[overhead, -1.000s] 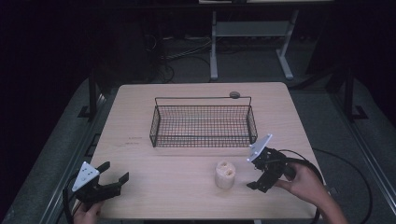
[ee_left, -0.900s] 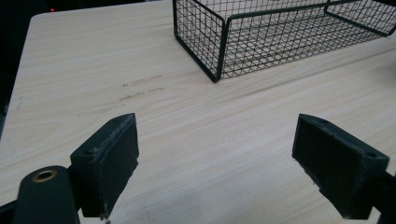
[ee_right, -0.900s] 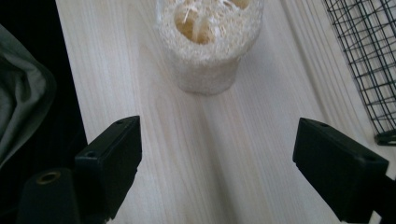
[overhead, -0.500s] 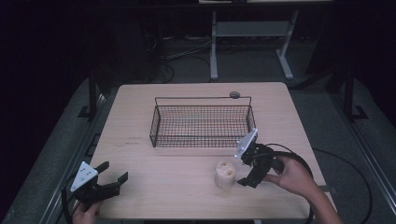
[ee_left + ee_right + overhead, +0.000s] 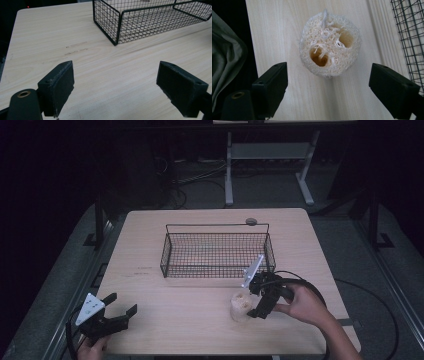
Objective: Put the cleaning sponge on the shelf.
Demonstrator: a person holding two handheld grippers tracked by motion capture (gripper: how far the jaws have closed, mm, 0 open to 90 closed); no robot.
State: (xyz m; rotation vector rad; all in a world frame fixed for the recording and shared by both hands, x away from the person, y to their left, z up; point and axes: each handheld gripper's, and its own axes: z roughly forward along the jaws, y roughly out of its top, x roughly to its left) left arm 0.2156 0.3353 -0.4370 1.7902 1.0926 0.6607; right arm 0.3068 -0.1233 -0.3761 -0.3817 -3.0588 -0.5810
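Since a second ago, our right gripper (image 5: 260, 301) has slid left across the table (image 5: 150, 250), from about 4 o'clock toward the middle. Now it sits just beside the sponge (image 5: 240, 306). Our left gripper (image 5: 117, 312) has stayed put at 8 o'clock, low by the near edge.

We see the sponge standing on the table near 5 o'clock, just in front of the basket (image 5: 217, 251). It is pale and round, full of little holes, with two big holes on top and a bit of white string (image 5: 325, 15). It is not in the basket. The basket has nothing in it that we can see.

Looking along our right gripper (image 5: 328, 82), its jaws are spread wide. The sponge (image 5: 329, 43) is ahead of them, between the two, and they do not touch it. Our left gripper (image 5: 115, 86) has its jaws wide apart too, with bare table between them. It holds nothing.

We think we are at the reaching step: getting ready to grab the sponge. It looks like the sponge is meant to go in the basket, but we are only guessing.

Next, we would need to push the right gripper a bit more forward, so a jaw sits on each side of the sponge. Then we squeeze softly, because the sponge looks squishy and light. After that we lift it up over the wire wall at 12 o'clock.
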